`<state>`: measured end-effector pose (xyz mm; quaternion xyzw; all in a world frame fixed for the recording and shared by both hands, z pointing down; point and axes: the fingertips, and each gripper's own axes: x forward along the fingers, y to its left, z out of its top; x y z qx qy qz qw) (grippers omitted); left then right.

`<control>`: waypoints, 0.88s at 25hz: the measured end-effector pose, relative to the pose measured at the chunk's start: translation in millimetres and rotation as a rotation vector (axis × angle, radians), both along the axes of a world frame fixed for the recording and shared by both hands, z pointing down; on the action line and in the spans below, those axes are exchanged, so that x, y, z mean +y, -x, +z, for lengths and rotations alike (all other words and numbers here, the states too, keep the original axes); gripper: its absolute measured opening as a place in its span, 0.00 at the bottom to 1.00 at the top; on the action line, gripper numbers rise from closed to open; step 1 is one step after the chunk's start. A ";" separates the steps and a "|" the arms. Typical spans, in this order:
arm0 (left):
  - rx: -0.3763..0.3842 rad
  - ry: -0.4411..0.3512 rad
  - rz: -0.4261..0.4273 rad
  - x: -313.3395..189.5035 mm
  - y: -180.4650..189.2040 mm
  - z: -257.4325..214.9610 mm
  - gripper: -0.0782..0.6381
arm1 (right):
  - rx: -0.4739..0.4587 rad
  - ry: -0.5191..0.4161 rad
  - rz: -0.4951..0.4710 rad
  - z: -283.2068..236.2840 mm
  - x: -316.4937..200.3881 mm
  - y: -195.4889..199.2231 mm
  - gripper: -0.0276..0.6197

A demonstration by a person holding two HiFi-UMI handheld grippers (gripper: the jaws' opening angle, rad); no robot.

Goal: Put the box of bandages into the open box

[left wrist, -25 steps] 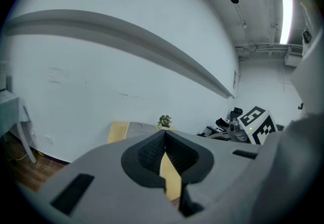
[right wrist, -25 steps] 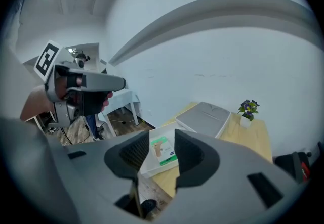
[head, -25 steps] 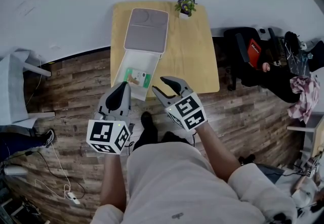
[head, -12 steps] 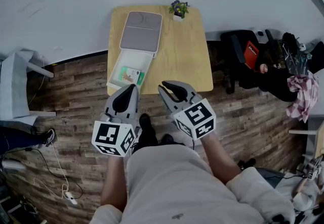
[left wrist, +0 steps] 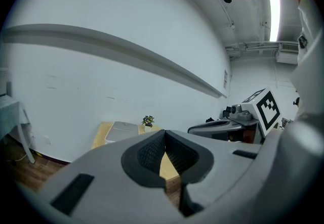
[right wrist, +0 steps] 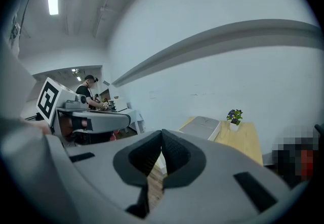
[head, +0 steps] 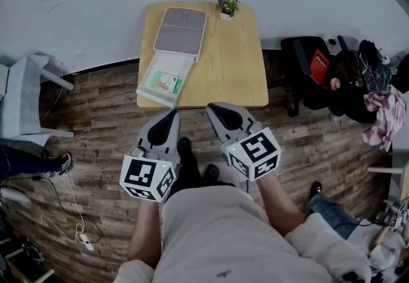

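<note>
Quick pass, left to right: a pale chair (head: 24, 98) is standing on the wood floor (head: 96, 115) at far left. The open box (head: 146, 75) is sitting on the left part of the wooden table (head: 231, 64), its grey lid (head: 181, 30) lying flipped back toward the wall. The box of bandages (head: 164, 82) is lying inside the open box's tray. The left gripper (head: 171, 115) is hovering over the floor near the table edge, clenched with jaw tips meeting on nothing. Just beside it, the right gripper (head: 215, 110) is also hanging clenched, tips touching and empty. A potted plant (head: 226, 6) is standing at the table's far edge. A black chair (head: 308, 64) is sitting right of the table.
</note>
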<state>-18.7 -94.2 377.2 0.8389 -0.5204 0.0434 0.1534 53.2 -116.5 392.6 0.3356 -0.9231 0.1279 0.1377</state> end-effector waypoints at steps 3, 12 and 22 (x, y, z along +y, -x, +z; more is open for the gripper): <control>0.002 -0.001 -0.008 16.0 -5.7 -0.9 0.11 | -0.018 -0.011 -0.006 -5.5 14.2 -5.0 0.05; 0.009 -0.017 -0.023 48.1 -20.9 -9.6 0.11 | -0.089 -0.064 -0.055 -27.6 49.1 -15.6 0.05; 0.007 -0.037 -0.020 59.8 -33.8 -15.8 0.11 | -0.098 -0.042 -0.052 -25.3 63.4 -30.9 0.05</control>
